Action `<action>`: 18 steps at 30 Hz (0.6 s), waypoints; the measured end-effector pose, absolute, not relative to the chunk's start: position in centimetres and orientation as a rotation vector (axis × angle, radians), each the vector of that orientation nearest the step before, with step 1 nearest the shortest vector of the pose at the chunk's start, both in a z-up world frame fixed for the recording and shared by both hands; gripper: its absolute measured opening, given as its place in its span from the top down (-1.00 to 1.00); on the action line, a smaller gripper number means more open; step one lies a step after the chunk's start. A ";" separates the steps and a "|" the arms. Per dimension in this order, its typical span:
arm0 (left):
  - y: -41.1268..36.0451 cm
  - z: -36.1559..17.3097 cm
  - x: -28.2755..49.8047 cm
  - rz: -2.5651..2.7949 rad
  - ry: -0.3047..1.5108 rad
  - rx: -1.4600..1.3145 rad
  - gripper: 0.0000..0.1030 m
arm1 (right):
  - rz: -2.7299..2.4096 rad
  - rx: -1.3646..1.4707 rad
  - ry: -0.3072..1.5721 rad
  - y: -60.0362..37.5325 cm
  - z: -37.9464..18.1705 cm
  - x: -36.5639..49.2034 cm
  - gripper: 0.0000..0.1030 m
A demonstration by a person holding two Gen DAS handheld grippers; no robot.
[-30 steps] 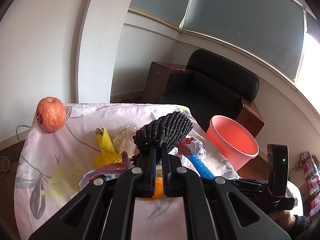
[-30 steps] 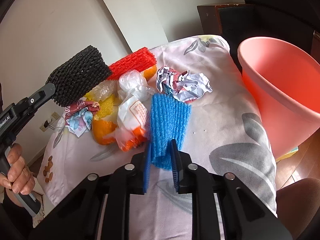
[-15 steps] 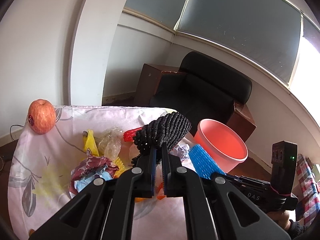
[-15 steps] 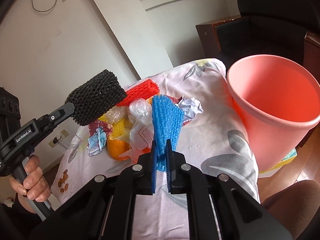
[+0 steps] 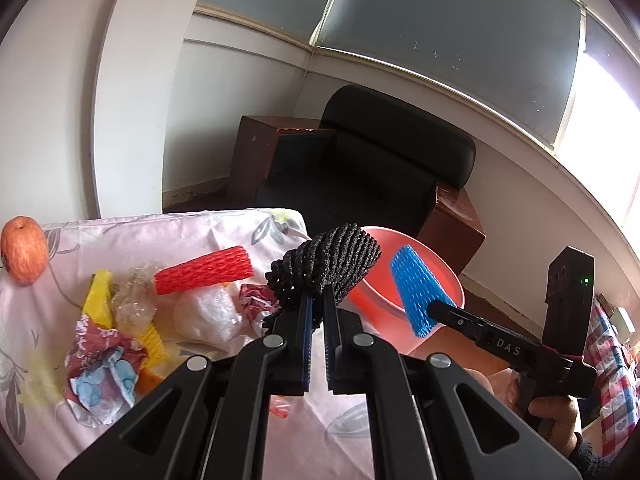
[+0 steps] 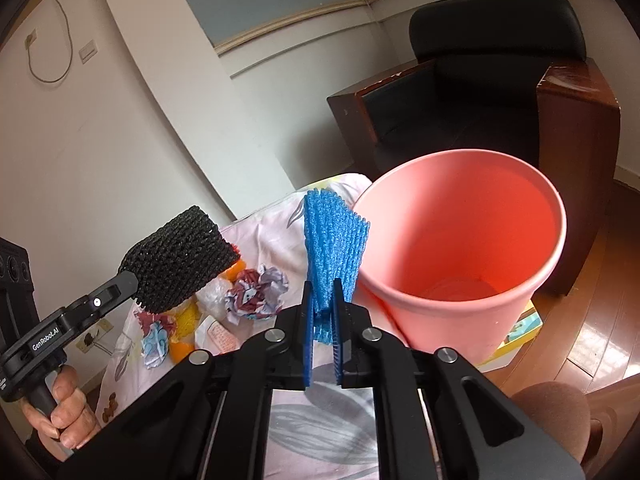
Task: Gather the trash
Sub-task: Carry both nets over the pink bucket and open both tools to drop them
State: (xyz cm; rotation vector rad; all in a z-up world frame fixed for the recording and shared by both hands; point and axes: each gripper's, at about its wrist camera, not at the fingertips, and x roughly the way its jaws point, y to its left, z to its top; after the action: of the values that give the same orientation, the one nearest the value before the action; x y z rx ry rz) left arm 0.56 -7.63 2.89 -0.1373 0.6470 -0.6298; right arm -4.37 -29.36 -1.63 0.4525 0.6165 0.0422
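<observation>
Blue foam net (image 6: 334, 246) pinched between right fingers (image 6: 307, 334)

Foam fruit nets: black (image 5: 332, 264), blue (image 6: 332, 248), red (image 5: 204, 270). Bin (image 6: 472, 264): salmon pink. Tablecloth (image 5: 132, 236): pale pink, grey leaf print. Apple (image 5: 23, 255): streaked red. Crumpled paper (image 6: 256, 292): maroon, white and blue. Armchair (image 5: 372, 184): black, brown wooden sides.

Both grippers are way higher off the table than a second ago. The right gripper (image 6: 323, 300), clamped on the blue foam net sleeve (image 6: 332, 240) it lifted off the cloth, now sits just beside the pink plastic bucket (image 6: 472, 264). The left gripper (image 5: 316, 304) carries its black foam net sleeve (image 5: 332, 266) closer to that bucket too.
</observation>
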 end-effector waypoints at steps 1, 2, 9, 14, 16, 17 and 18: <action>-8.3 2.9 0.8 -0.639 0.652 -0.135 0.92 | 0.030 0.457 0.611 -29.8 -1.6 -4.3 0.84; -9.0 2.9 1.0 -0.645 0.658 -0.132 0.92 | 0.020 0.460 0.605 -30.3 -1.5 -4.2 0.84; -14.1 3.0 2.6 -0.685 0.698 -0.084 0.92 | -0.037 0.503 0.583 -33.2 -1.9 -3.9 0.84; -17.9 2.7 3.8 -0.692 0.721 -0.038 0.92 | -0.075 0.506 0.585 -35.1 -2.4 -3.2 0.84; -19.2 2.1 4.3 -0.687 0.740 -0.019 0.92 | -0.087 0.514 0.592 -35.7 -2.6 -2.8 0.84; -19.9 1.8 4.5 -0.683 0.750 -0.009 0.92 | -0.093 0.521 0.595 -36.2 -2.8 -2.7 0.84; -20.6 1.5 4.8 -0.679 0.760 0.002 0.92 | -0.099 0.529 0.600 -36.6 -3.0 -2.3 0.84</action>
State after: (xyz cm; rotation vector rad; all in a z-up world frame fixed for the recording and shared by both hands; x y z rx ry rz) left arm 4.78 -20.63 1.54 0.0024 0.7596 -0.6794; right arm -2.31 -36.62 -2.99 0.5290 0.5998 -0.0994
